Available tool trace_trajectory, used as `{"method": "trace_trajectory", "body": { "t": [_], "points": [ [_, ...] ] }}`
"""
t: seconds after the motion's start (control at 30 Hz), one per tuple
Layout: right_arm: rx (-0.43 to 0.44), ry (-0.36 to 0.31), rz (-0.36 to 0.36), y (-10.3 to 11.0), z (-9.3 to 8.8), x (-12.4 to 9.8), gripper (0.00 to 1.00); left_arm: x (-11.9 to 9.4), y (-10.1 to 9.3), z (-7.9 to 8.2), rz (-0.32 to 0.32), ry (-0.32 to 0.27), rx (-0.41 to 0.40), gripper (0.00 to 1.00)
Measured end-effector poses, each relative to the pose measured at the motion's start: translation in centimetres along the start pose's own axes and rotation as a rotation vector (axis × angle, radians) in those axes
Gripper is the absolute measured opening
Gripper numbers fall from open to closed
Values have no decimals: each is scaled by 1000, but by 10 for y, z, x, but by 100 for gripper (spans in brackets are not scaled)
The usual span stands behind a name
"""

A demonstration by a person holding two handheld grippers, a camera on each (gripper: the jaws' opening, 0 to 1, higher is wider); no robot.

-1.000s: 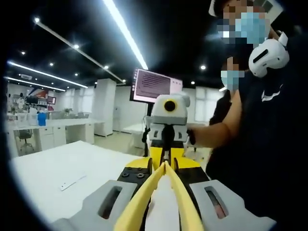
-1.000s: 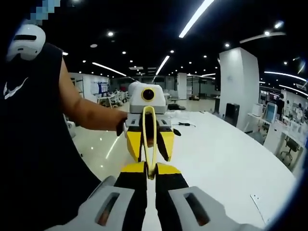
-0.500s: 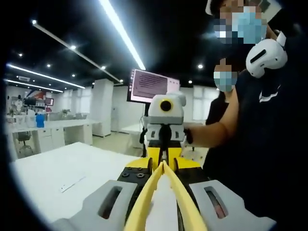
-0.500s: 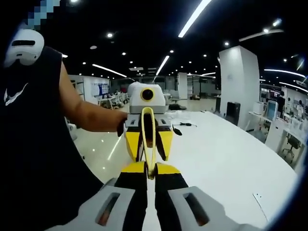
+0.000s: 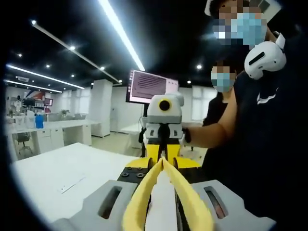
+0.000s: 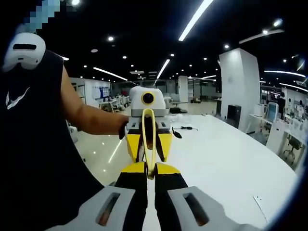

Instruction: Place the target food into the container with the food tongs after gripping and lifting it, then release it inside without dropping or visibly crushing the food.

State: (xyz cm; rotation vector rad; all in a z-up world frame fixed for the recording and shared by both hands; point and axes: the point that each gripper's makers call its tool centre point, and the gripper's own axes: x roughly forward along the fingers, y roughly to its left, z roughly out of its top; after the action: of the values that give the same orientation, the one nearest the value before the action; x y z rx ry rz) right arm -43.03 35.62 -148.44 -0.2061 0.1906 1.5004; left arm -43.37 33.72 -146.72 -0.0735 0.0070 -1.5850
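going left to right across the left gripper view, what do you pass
blue bottle on the far counter → office chair → white pillar → lit screen → other gripper facing the camera → person's forearm → white headset on the person's shoulder

The two gripper views face each other closely above one white table [image 6: 226, 159].

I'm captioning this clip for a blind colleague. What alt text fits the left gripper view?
Yellow plastic food tongs rise from the left tool, their arms meeting at a point. Facing it, the right tool is held by a person in a dark sleeveless top. A long white table lies left, a lit screen behind.
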Motion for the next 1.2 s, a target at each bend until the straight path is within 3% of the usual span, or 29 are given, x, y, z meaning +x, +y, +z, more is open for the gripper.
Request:
{"method": "trace_trajectory", "body": {
  "t": [0.33,0.57,0.77,1.0,1.1,1.17,1.2],
  "points": [
    [12,-9,3,3,4,0,3,2,-3,8,-22,-25,16,14],
    [26,-11,-15,0,6,-6,3,-4,4,6,16,16,18,15],
    [-23,80,-30,-1,-2,0,3,2,3,-1,11,41,7,19],
    [-27,78,-28,0,0,-3,3,3,0,0,-2,16,3,16],
    [-14,40,-36,-3,3,-4,4,3,-2,4,-14,-8,8,14],
    [-6,-15,-26,0,10,-4,5,0,6,9,15,-14,8,13],
    [-9,-6,-29,-2,9,-5,6,3,3,10,10,-12,11,14]
  ]
}}
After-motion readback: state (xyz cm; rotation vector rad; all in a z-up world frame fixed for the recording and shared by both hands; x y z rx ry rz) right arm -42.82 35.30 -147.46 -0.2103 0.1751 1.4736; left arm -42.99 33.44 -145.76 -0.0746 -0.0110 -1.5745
